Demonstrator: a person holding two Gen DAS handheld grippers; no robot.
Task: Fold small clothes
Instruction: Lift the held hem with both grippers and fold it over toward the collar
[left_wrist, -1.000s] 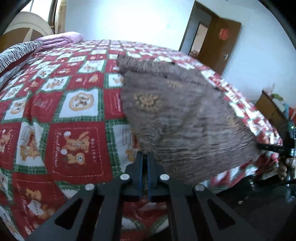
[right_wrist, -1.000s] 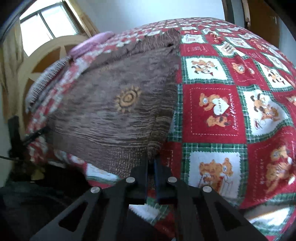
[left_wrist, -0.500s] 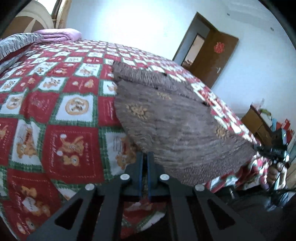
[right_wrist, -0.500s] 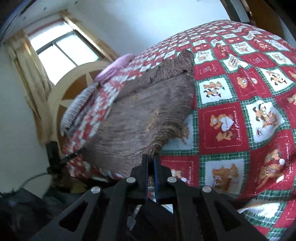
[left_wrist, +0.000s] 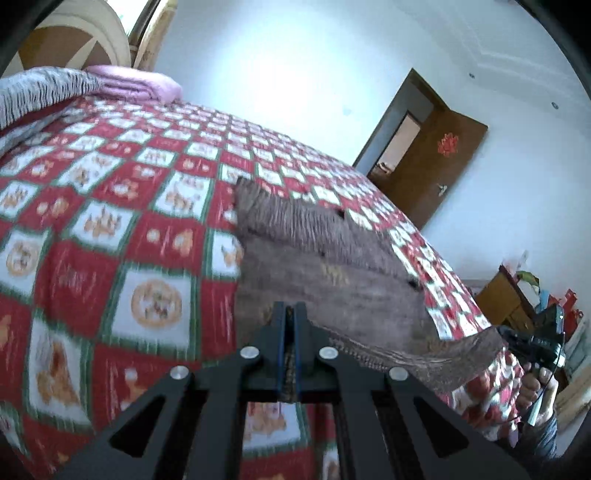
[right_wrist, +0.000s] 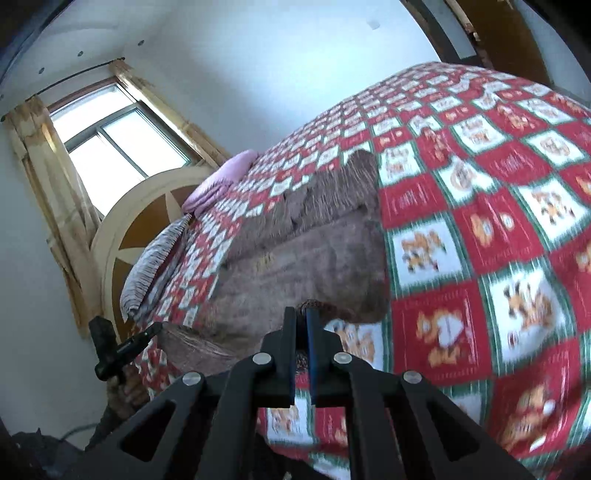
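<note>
Left gripper (left_wrist: 290, 314): matte black fingers, blue strip along the inner faces.
Left linkage: black angled arms with triangular cut-outs, four round silver screws (left_wrist: 249, 352).
Right gripper (right_wrist: 301, 319): the same black build, blue inner strip, four silver screw heads.
Right hand (left_wrist: 535, 391): bare skin around a black handle, thin cable beside it.
Left hand (right_wrist: 123, 387): bare skin, dim, on a black handle.

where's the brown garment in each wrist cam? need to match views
Left wrist: brown garment runs from centre to lower right; the left gripper pinches its near edge.
Right wrist: it sits centre-left, near edge in the right gripper.
Shared landmark: pink folded blanket at the bed's far end.
</note>
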